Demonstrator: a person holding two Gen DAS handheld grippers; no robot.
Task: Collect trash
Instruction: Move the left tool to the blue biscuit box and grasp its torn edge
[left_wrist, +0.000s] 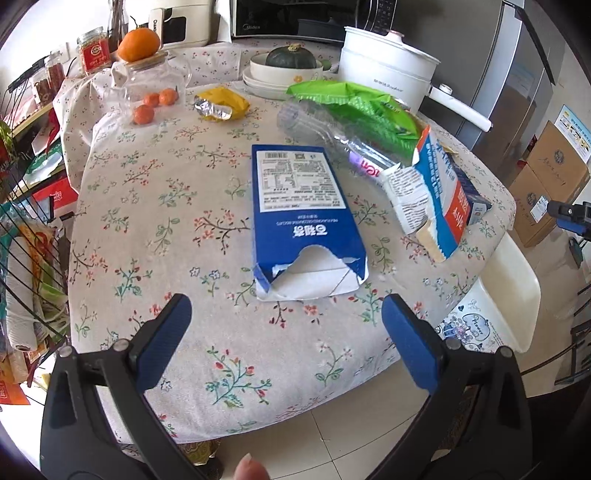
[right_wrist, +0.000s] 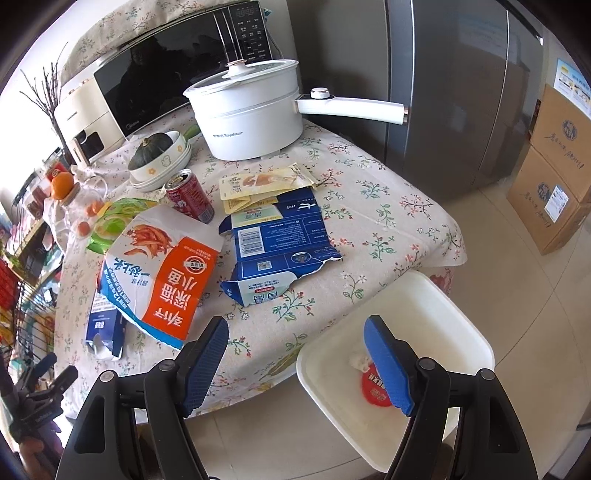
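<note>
A torn-open blue carton (left_wrist: 308, 218) lies flat on the flowered tablecloth (left_wrist: 155, 236) just ahead of the left gripper (left_wrist: 286, 325), whose jaws stand released and empty, the carton's ripped end nearest them; it looks the likely next pick. Beyond and to the right of those jaws lie a crushed clear plastic bottle (left_wrist: 325, 129), a green snack bag (left_wrist: 369, 107) and an orange-and-white fish snack bag (left_wrist: 439, 192); a yellow wrapper (left_wrist: 221, 103) sits farther back. The right gripper (right_wrist: 295, 332), jaws also wide and holding nothing, hangs over the table edge. A white bin (right_wrist: 399, 354) stands on the floor against the table, under its right jaw, probably placed there so that litter can be dropped straight in; it already holds one red lid (right_wrist: 375, 387) and a white scrap. Ahead of these jaws lie a flattened blue box (right_wrist: 280, 243), one red can (right_wrist: 190, 199) and pale pouches (right_wrist: 258, 184), perhaps two. Roughly eight loose pieces remain.
</note>
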